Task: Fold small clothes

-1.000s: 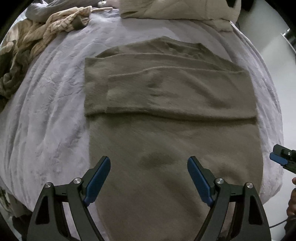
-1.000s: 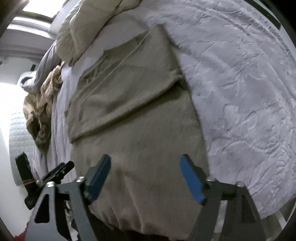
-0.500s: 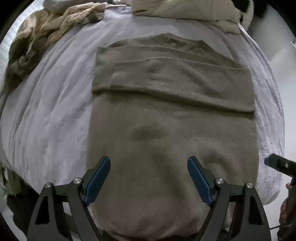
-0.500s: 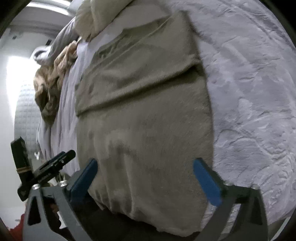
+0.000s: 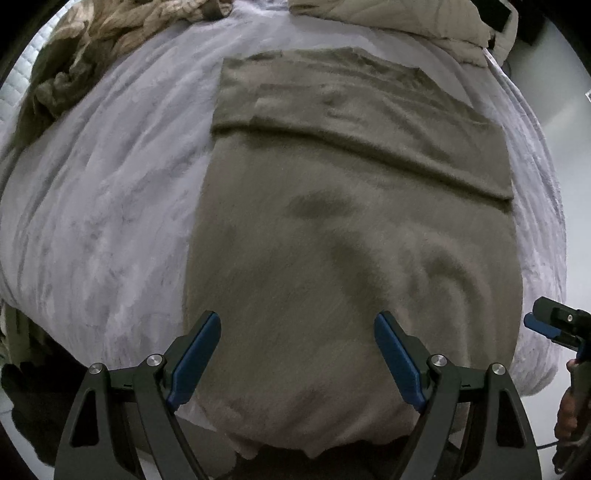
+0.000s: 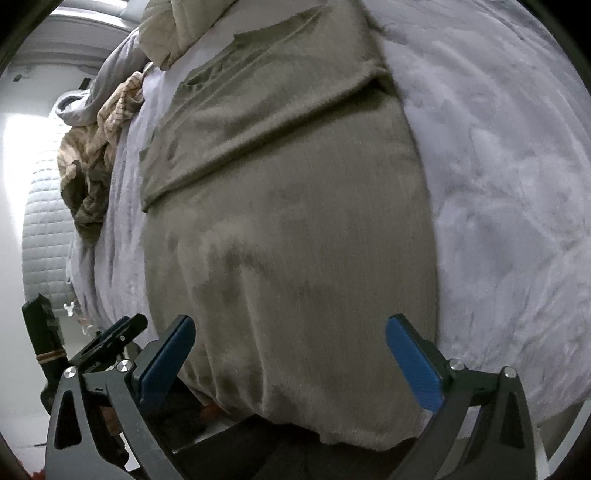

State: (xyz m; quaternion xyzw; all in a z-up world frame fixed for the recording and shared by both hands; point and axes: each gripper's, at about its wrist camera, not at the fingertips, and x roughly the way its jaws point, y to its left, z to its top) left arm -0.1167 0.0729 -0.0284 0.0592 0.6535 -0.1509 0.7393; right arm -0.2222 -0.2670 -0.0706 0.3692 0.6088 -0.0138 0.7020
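Nearest to us, the left gripper (image 5: 297, 360): we hold it with its blue-padded fingers (image 5: 195, 356) spread wide, nothing between them, poised above the near hem of the garment. We cannot tell whether the pads touch the cloth.

The right gripper (image 6: 290, 363): likewise spread wide and empty, blue pads (image 6: 413, 367) either side of the garment's near edge. From the left wrist view its tip (image 5: 554, 326) shows at the far right margin, off the bed's side, with part of a hand (image 5: 567, 410) below it. From the right wrist view the left gripper (image 6: 110, 341) shows at lower left, beside the bed edge.

The olive-brown sweater (image 5: 351, 258): a fuzzy knit, laid flat on the bed, its hem hanging slightly over the near edge. Its sleeves (image 5: 369, 122) are folded across the upper body as a band, with a straight lower edge running the full width. Same garment in the right view (image 6: 295, 240), sleeve band (image 6: 266, 122) beyond.

The bed cover (image 5: 92, 221): pale lilac-grey, plush, lightly creased, under and around the sweater on both sides.

Farther off, a heap of tan and striped clothes (image 5: 92, 48) at the far left of the bed, well apart from the sweater.

At the head, a cream quilted blanket (image 5: 406, 18), bunched, just beyond the sweater's neckline.
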